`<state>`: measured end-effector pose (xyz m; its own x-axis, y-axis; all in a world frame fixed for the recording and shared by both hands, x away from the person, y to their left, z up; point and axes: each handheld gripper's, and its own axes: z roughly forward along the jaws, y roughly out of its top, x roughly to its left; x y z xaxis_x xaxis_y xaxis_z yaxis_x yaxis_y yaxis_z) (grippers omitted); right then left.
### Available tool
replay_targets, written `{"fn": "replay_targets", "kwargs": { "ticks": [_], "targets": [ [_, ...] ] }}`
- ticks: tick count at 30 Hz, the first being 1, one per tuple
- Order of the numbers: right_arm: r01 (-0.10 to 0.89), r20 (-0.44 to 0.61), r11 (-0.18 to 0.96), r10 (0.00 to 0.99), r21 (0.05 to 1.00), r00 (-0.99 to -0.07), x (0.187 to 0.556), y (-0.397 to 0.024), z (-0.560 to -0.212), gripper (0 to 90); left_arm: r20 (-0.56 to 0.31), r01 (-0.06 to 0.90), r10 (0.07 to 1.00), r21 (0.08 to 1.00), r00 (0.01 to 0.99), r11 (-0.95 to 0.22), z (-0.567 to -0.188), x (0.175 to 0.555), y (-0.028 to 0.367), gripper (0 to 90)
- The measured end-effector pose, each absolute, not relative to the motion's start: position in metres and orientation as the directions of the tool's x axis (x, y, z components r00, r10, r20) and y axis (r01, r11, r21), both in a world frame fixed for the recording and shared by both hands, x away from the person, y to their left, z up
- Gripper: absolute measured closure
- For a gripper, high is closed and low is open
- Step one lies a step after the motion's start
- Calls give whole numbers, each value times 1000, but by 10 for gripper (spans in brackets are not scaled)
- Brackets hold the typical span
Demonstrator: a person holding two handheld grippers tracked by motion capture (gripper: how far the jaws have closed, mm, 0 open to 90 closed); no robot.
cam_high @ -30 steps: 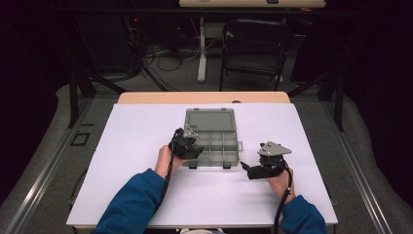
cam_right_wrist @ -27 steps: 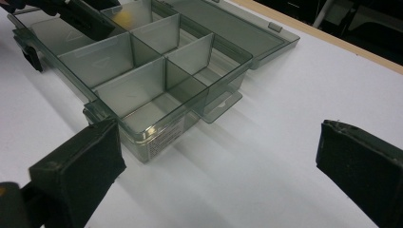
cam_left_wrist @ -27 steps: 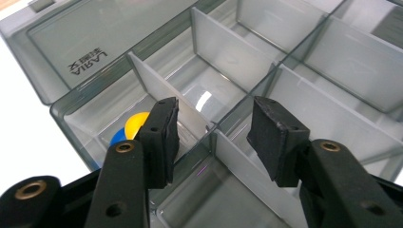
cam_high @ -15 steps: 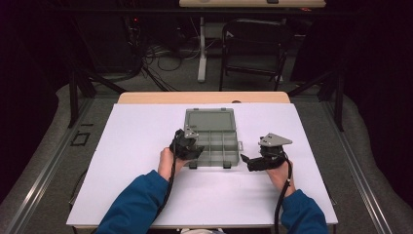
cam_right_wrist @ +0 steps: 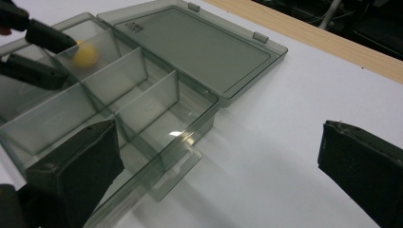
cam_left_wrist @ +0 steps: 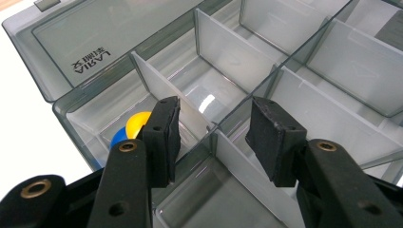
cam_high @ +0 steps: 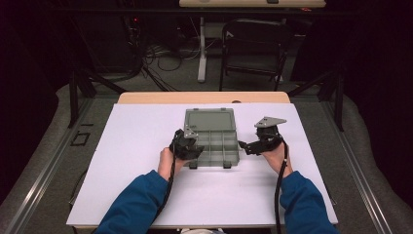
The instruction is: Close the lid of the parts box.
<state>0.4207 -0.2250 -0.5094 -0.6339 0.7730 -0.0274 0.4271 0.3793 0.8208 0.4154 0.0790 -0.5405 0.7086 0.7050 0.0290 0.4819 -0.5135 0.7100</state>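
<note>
White table point(cam_high: 146, 146); yellow piece point(cam_left_wrist: 138, 122) inside organizer box point(cam_high: 214, 141).

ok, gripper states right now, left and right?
Left gripper: open, nothing held, jaws straddling a divider of the grey see-through plastic compartment box.
Right gripper: open wide, empty, beside that box.

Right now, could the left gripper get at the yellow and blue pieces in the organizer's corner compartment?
Probably yes: the left gripper hovers open over the lidless organizer, the yellow piece and blue piece lying uncovered just beyond one jaw.
</note>
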Motion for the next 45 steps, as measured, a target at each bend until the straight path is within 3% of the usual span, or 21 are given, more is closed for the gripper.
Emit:
{"fn": "replay_targets", "kwargs": {
  "ticks": [9, 15, 24, 28, 45],
  "targets": [
    [464, -29, 397, 783, 792, -621, 451, -219, -504, 157, 30, 480, 703, 709, 710, -516, -541, 416, 79, 539],
    [474, -50, 413, 792, 778, -608, 467, -213, -503, 371, 31, 479, 703, 710, 711, -517, -541, 415, 79, 540],
    [513, -67, 455, 791, 728, -608, 487, -204, -513, 773, 32, 478, 702, 710, 712, -517, -541, 415, 79, 541],
    [531, -73, 482, 784, 697, -617, 493, -199, -523, 883, 33, 477, 701, 710, 712, -518, -541, 416, 79, 542],
    [564, -102, 533, 777, 630, -621, 503, -188, -545, 900, 30, 474, 696, 711, 717, -520, -541, 416, 80, 546]
  ]
}}
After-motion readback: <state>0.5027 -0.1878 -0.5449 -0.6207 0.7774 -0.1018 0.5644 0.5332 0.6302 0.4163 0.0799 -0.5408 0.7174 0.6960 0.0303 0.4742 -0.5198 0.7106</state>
